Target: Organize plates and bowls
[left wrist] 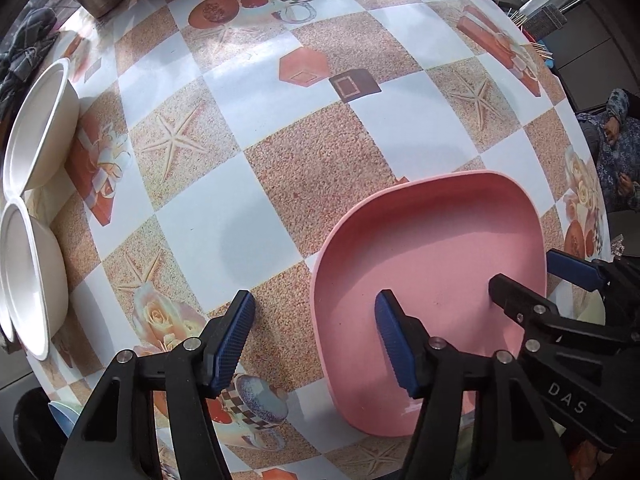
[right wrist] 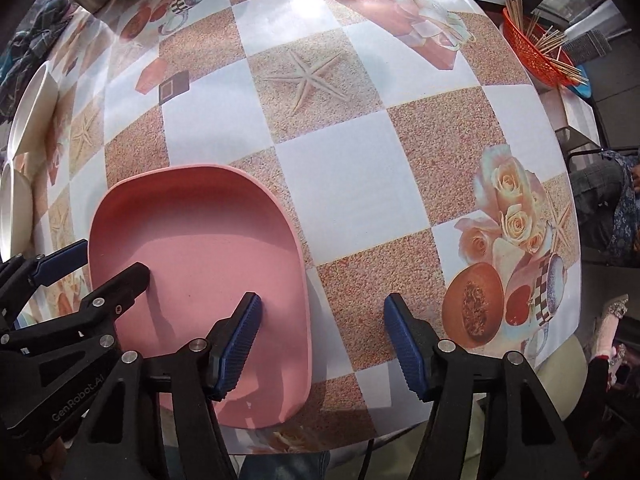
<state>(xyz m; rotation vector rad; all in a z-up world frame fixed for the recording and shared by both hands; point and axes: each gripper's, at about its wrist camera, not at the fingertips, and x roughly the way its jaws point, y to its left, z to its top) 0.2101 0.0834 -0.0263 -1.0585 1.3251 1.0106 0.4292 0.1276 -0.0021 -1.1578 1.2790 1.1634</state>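
Now both grippers point down over the pink plate [left wrist: 432, 280], which lies flat on the patterned tablecloth [left wrist: 304, 152] near the table's front edge. The left gripper [left wrist: 316, 340] straddles one rim and the right gripper [right wrist: 320, 340] the opposite rim, jaws apart with no pad pressing, probably to lift it evenly; two white bowls [left wrist: 36, 128] wait at the far side as a likely stacking spot
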